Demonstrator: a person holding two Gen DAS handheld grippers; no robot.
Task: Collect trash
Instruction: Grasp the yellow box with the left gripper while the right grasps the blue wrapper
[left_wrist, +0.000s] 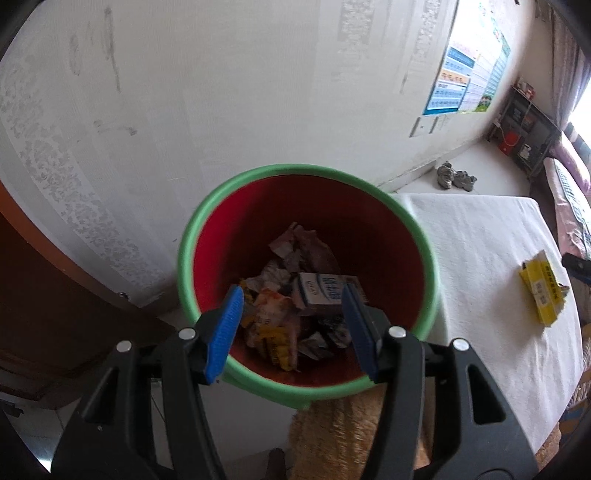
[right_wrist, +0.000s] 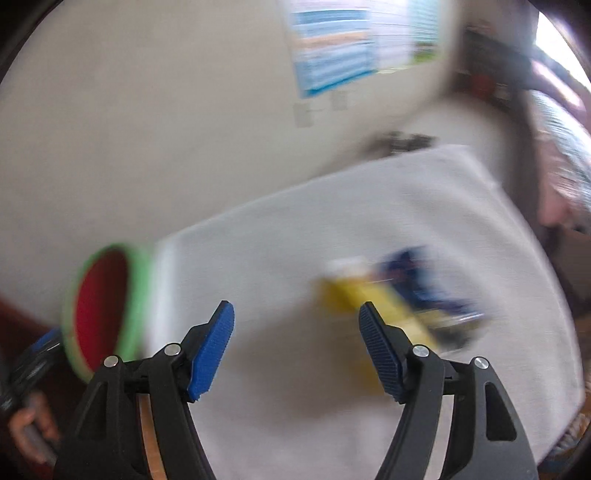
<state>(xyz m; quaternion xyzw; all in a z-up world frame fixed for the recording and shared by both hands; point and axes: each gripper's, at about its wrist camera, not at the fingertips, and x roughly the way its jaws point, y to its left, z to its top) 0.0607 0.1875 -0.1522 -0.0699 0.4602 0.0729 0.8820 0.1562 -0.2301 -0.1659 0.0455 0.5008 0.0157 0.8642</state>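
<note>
A red bin with a green rim (left_wrist: 306, 177) stands beside the table, holding crumpled wrappers and a white-blue box (left_wrist: 321, 293). My left gripper (left_wrist: 293, 299) is open and empty right above the bin's mouth. A yellow box (left_wrist: 542, 291) lies on the white tablecloth (left_wrist: 480, 258) at the right. In the blurred right wrist view, my right gripper (right_wrist: 297, 314) is open and empty over the tablecloth, with the yellow box (right_wrist: 358, 295) and a dark blue item (right_wrist: 417, 280) just ahead to the right. The bin (right_wrist: 107, 306) shows at its left.
A patterned wall (left_wrist: 184, 110) with a poster (left_wrist: 469, 81) rises behind the bin. Shoes (left_wrist: 456, 176) and a dark shelf (left_wrist: 524, 129) stand on the floor beyond the table. A brown door (left_wrist: 44, 295) is at left.
</note>
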